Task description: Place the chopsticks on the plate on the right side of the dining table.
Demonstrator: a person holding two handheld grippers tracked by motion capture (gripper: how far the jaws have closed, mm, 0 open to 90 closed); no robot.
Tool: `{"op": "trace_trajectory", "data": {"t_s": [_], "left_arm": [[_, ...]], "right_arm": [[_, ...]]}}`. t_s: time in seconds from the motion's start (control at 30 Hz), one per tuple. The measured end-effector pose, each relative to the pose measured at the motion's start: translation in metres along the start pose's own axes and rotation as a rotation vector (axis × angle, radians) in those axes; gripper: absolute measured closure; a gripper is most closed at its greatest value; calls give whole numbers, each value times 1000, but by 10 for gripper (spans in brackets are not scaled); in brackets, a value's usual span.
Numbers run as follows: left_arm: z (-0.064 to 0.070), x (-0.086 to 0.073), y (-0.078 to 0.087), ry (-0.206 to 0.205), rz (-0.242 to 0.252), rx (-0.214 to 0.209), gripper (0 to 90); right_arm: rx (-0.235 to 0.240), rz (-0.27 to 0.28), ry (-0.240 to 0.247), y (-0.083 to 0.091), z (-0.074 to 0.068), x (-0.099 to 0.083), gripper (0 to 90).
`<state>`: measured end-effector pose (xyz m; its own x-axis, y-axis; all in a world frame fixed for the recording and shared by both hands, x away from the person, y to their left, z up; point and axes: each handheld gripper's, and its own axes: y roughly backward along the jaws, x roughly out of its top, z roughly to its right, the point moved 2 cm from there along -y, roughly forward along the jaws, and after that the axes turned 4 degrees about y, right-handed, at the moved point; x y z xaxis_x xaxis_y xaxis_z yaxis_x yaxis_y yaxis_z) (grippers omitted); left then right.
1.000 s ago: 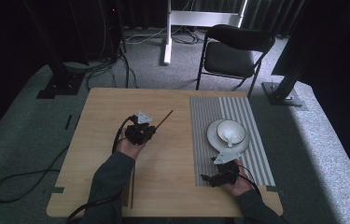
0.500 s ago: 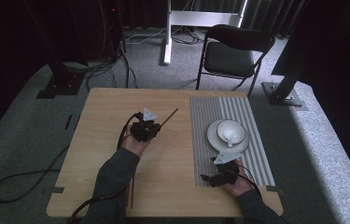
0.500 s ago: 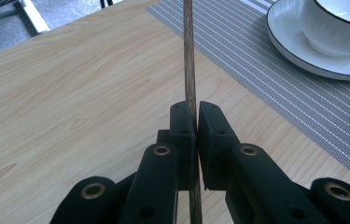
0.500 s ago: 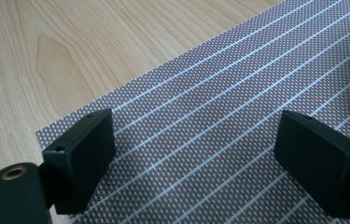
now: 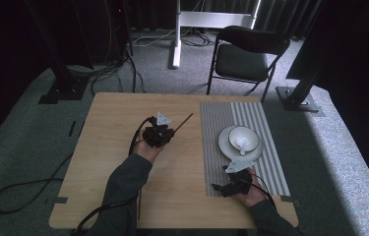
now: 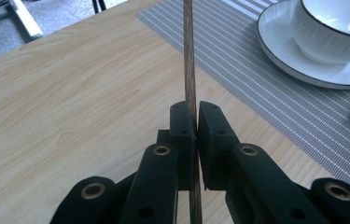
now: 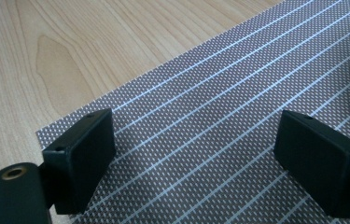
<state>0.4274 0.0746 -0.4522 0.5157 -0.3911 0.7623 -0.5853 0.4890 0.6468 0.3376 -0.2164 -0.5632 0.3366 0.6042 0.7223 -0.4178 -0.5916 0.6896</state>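
left hand-held gripper (image 6: 196, 122) clamping thin brown wooden chopstick (image 6: 189, 56) | stick's long axis pointing toward white saucer-and-bowl set (image 5: 241, 141) on grey striped placemat (image 5: 265, 162) | right hand-held gripper (image 7: 196, 158) hovering wide open, nearer the set

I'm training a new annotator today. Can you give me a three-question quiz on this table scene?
1. True or false: the left gripper is shut on the wooden stick.
2. Over what does the right gripper hover? A) bare wood B) the striped placemat C) the saucer
3. Fill in: the white bowl sits on the ____.

Key: 1 true; 2 B; 3 saucer.
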Motion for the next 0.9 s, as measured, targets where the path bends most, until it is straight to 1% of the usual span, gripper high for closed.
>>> {"op": "trace_trajectory", "data": {"t_s": [0.13,0.37,0.57,0.83,0.9], "left_arm": [[4,4,-3,-7,0,-4,847],[6,7,-11,-5,-7,-8,847],[10,11,-15,-18,-11,-10,847],[14,15,-21,-12,-9,-21,847],[16,17,-21,-16,-8,-24,847]], "right_arm": [[0,0,0,0,0,0,117],[0,0,0,0,0,0,117],[0,0,0,0,0,0,117],[1,-1,-2,0,0,0,117],[1,-1,-1,0,0,0,117]]}}
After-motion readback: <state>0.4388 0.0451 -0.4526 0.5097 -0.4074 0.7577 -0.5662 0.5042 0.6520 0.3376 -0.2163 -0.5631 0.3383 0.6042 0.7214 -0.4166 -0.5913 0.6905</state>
